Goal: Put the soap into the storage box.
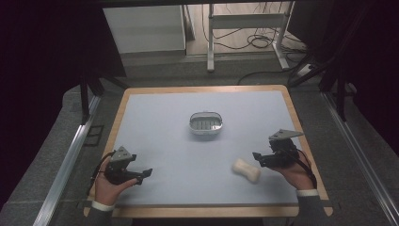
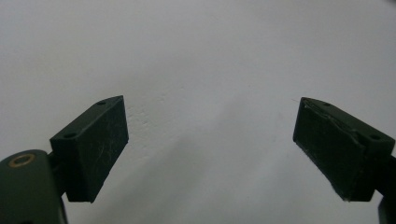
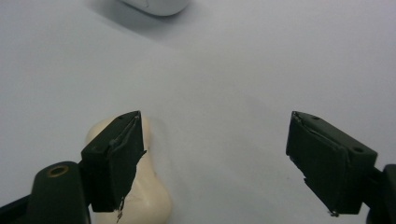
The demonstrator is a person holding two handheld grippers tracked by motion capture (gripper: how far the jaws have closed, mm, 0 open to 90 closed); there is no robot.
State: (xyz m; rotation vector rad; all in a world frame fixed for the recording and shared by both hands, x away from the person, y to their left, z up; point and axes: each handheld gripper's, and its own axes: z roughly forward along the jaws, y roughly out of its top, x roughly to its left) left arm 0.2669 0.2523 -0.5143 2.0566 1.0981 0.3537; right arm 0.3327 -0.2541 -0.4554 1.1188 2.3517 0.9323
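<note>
A cream, waisted bar of soap lies on the pale blue table top at the front right. Just right of it, my right gripper is held open, pointing left. In the right gripper view the soap lies partly behind the left jaw, outside the gap of the right gripper. A white oval soap dish with a slotted insert stands mid-table; its edge shows at the top of that view. My left gripper is held open at the front left. The left gripper has bare table between its jaws.
The table has a wooden rim. Black frame posts stand at its left and right sides. Beyond the far edge are a white cabinet, a metal stand and floor cables.
</note>
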